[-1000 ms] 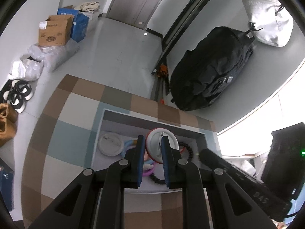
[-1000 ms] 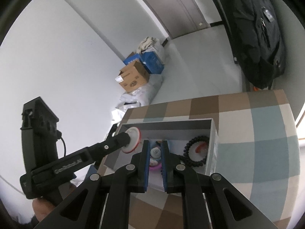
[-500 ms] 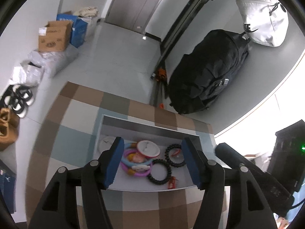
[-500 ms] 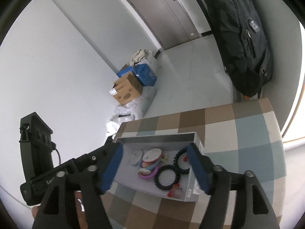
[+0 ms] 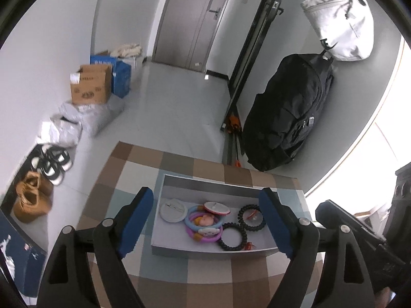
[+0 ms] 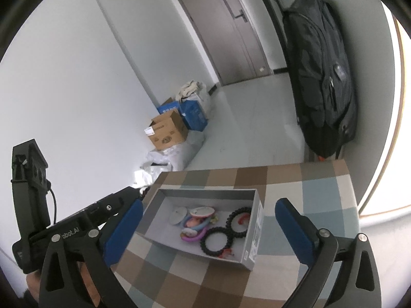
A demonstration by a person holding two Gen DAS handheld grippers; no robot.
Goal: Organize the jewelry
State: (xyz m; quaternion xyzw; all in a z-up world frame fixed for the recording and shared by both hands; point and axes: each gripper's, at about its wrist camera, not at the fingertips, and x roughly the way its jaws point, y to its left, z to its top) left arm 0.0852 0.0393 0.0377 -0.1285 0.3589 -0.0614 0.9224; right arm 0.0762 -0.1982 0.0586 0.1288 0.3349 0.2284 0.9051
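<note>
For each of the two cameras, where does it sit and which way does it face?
Left wrist: on the left tool, looking down into the grey box; its open blue fingers show.
Right wrist: on the right tool, same box from its right; the left tool shows.
Shared: box, black rings, checked table.

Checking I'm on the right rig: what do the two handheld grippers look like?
Both are black plastic. The left gripper and right gripper each have two angular fingers with blue pads and silver screws. In the right wrist view, the left unit's body shows white lettering, a boxy black module and a thin black cable.
</note>
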